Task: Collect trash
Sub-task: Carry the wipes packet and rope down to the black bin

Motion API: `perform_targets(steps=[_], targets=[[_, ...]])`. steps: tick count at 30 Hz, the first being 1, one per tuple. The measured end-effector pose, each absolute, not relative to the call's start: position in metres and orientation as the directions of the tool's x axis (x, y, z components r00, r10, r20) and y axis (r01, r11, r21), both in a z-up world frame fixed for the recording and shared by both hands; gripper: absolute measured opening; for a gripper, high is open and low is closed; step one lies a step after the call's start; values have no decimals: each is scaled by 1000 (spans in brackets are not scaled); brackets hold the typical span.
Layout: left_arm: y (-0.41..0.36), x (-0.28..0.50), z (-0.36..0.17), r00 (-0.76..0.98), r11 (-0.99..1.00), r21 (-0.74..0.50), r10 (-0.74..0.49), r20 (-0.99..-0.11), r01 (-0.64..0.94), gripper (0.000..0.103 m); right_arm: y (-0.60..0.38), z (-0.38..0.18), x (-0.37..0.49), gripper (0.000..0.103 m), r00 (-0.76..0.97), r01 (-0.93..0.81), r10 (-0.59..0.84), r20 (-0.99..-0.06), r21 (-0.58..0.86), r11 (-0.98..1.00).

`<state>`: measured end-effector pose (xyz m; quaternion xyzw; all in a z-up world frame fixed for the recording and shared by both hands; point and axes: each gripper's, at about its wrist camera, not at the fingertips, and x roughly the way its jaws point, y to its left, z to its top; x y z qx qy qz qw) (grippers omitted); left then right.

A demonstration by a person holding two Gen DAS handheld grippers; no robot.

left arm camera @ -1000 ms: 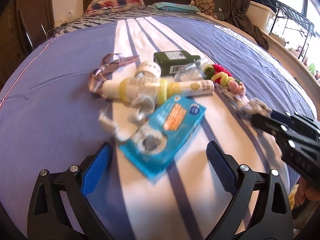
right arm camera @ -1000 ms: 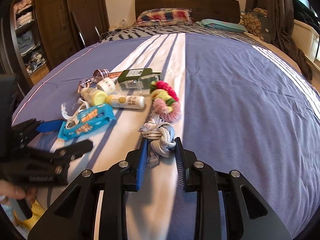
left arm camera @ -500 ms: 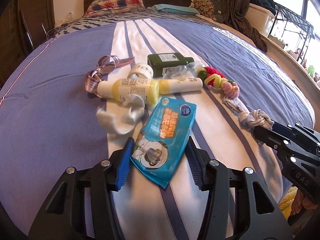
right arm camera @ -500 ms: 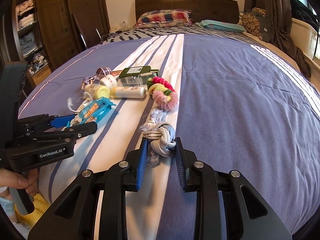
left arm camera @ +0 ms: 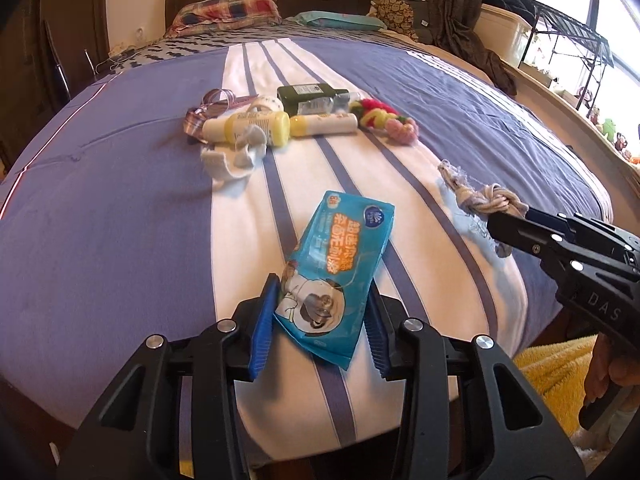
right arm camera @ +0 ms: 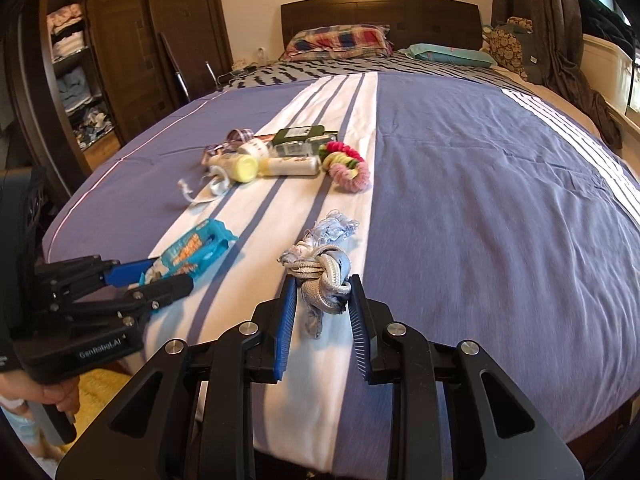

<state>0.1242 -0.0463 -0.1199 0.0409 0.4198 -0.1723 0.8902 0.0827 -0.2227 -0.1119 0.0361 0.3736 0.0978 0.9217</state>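
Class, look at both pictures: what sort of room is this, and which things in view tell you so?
Most likely a home bedroom. A large bed with a striped purple cover fills the view, a plaid pillow lies against a dark wooden headboard, and an open wardrobe at the side holds folded clothes.

Teal wipes packet [left arm camera: 340,264]; purple bedspread [left arm camera: 100,208], white stripes; plaid pillow [right arm camera: 338,40]; blue fingers [left arm camera: 262,328].

Bed [left arm camera: 120,216], purple-white striped cover — bottles [left arm camera: 248,130], ribbon [left arm camera: 208,110], scrunchies [left arm camera: 384,118] lying clustered mid-bed.
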Motion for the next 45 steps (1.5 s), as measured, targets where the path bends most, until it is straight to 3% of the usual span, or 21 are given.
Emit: perform_targets(steps=[26,45], targets=[[-32,-18,-94,645,931,-68,-299,-703,357,36,-208,-93,-42,27,722,-205,224,-655,106,973],[-36,-43,-191,464,933,-86,-252,-849,350,36,-204,-189,-64,27,536,-174,219,-816,147,974]])
